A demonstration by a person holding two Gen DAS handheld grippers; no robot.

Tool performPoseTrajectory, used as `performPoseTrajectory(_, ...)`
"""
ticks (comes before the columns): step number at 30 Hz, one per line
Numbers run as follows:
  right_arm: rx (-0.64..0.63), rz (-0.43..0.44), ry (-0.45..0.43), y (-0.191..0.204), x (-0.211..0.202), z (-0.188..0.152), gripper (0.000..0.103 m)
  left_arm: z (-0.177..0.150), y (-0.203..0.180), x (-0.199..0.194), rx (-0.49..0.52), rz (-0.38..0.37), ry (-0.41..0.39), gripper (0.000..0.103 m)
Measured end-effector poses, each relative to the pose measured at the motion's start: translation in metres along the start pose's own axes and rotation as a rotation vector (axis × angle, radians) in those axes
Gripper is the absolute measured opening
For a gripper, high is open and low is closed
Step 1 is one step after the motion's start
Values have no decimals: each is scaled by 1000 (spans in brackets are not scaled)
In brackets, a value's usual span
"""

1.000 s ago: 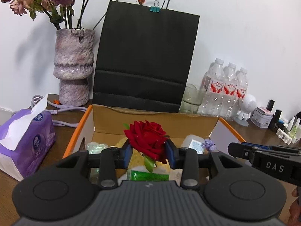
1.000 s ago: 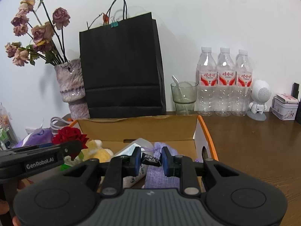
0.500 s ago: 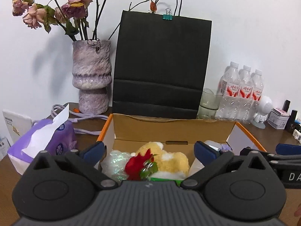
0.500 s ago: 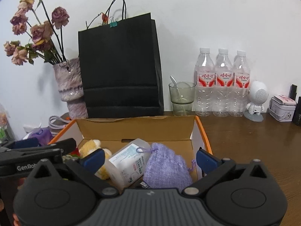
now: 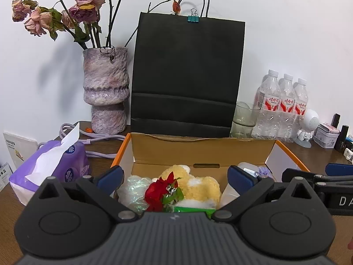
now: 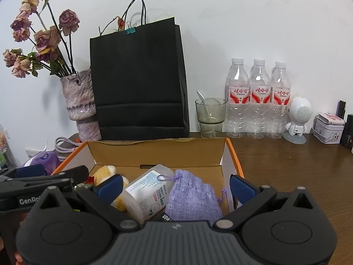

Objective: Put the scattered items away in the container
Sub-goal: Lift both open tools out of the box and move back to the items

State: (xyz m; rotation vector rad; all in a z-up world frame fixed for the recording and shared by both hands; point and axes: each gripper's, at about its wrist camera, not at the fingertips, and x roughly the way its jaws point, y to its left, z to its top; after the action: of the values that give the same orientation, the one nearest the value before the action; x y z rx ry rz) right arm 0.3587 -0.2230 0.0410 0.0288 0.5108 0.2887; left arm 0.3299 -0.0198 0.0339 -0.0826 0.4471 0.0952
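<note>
With both grippers wide open and empty over it, the orange-edged cardboard box (image 5: 198, 152) already holds the items. Left gripper (image 5: 174, 177) hangs above the yellow plush toy (image 5: 198, 187) and red artificial rose (image 5: 157, 191), which lies left of centre. Right gripper (image 6: 175, 186) hangs over the clear labelled plastic jar (image 6: 147, 190) and lilac drawstring pouch (image 6: 192, 201), both at the right end. Judged step: clearing out. Best lifted straight up, fingers spread, so no pad snags the pouch cord or rose leaves.
</note>
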Motion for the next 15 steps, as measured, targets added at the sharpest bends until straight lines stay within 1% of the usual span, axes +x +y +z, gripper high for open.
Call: performPoseTrajectory(15, 1, 2, 2, 0, 0, 0, 103, -1, -2, 0, 5, -3, 0, 103)
